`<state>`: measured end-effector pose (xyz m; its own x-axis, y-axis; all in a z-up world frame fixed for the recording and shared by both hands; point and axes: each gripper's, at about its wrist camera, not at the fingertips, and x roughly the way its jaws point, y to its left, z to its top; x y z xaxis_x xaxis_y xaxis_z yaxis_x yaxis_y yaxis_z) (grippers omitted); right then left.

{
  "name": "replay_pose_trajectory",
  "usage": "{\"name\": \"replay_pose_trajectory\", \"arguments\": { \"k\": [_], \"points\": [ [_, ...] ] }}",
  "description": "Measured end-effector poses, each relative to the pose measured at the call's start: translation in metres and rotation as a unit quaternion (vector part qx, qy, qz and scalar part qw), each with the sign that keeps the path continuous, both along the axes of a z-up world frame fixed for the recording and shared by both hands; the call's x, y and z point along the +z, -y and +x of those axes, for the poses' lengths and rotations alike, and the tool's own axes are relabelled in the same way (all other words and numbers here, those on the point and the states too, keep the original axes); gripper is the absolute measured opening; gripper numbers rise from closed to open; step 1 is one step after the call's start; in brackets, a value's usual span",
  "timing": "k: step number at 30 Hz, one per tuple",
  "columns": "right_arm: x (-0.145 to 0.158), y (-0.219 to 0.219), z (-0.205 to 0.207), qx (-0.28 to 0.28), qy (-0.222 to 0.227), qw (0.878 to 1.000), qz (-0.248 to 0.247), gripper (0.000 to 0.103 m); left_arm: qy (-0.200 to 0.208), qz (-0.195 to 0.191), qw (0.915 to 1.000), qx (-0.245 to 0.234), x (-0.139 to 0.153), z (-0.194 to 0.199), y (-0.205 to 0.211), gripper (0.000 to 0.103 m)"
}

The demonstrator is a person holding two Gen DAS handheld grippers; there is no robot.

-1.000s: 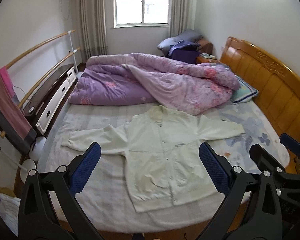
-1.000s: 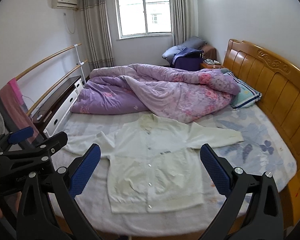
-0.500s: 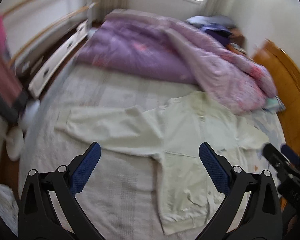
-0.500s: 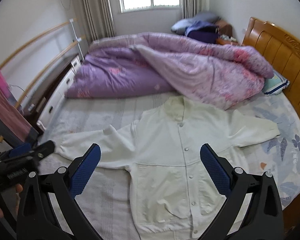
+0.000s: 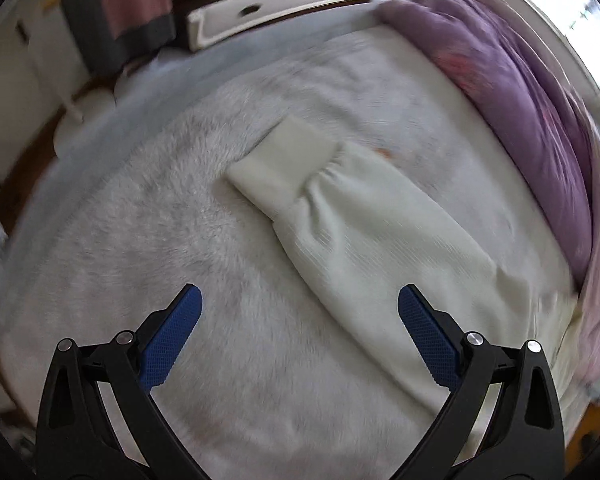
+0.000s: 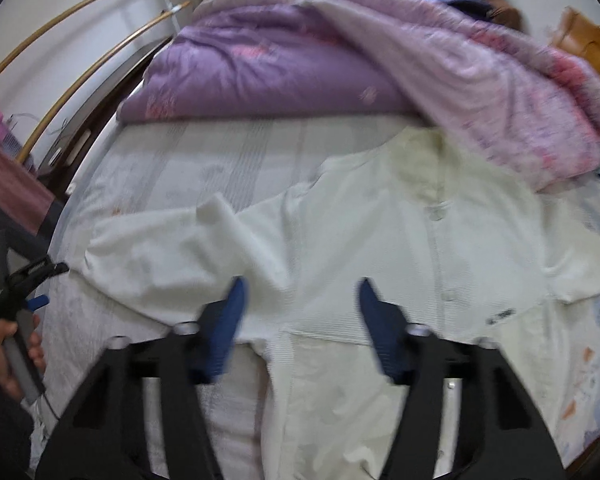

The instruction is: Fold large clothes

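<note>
Both hand-held grippers have dropped from a room-wide view to just above the bed (image 5: 120, 248): the left hand-held gripper (image 5: 300, 320) hangs wide and empty over the cream cardigan's (image 6: 400, 248) sleeve (image 5: 372, 248), while the right hand-held gripper (image 6: 300, 312) is closing near the underarm with cloth between its pads, not yet pinched. The cardigan lies flat, buttoned and unfolded, so all folding remains. Beyond it the purple quilt (image 6: 260, 60) is heaped; no containers show.
</note>
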<state>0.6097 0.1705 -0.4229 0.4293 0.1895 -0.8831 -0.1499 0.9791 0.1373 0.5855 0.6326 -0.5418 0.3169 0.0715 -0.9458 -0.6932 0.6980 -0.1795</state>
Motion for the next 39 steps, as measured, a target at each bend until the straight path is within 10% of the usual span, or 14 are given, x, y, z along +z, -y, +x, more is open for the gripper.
{"name": "replay_pose_trajectory", "arguments": {
  "k": [4, 7, 11, 13, 14, 17, 27, 33, 39],
  "points": [
    [-0.040, -0.004, 0.012, 0.017, -0.030, 0.999, 0.023, 0.031, 0.011, -0.043, 0.9977, 0.050, -0.036, 0.002, -0.020, 0.095],
    [-0.062, -0.006, 0.016, 0.018, -0.049, 0.998, 0.037, 0.031, 0.025, -0.067, 0.9950, 0.070, -0.052, 0.010, -0.027, 0.071],
    [-0.087, -0.009, 0.022, 0.023, -0.069, 0.996, 0.054, 0.031, 0.011, -0.036, 0.9973, 0.063, -0.061, 0.023, -0.020, 0.061],
    [-0.097, -0.010, 0.025, 0.030, -0.073, 0.995, 0.054, 0.030, 0.006, -0.015, 0.9984, 0.053, -0.061, 0.026, -0.019, 0.020],
    [-0.102, -0.011, 0.026, 0.032, -0.077, 0.995, 0.062, 0.022, 0.012, -0.023, 0.9985, 0.048, -0.060, 0.029, -0.020, 0.016],
    [-0.120, -0.012, 0.031, 0.034, -0.100, 0.990, 0.093, 0.004, 0.059, -0.019, 0.9964, 0.059, -0.029, 0.008, -0.024, 0.015],
    [-0.194, -0.023, 0.041, 0.048, -0.193, 0.972, 0.121, 0.000, 0.127, 0.090, 0.9876, -0.022, 0.092, -0.029, 0.058, 0.014],
    [-0.142, 0.046, 0.033, 0.058, -0.144, 0.969, 0.195, 0.001, 0.189, 0.159, 0.9643, -0.095, 0.171, -0.004, 0.182, 0.014],
    [-0.092, 0.214, 0.019, -0.018, -0.064, 0.980, 0.189, 0.003, 0.230, 0.175, 0.9390, -0.186, 0.198, 0.049, 0.356, 0.014]
  ]
}}
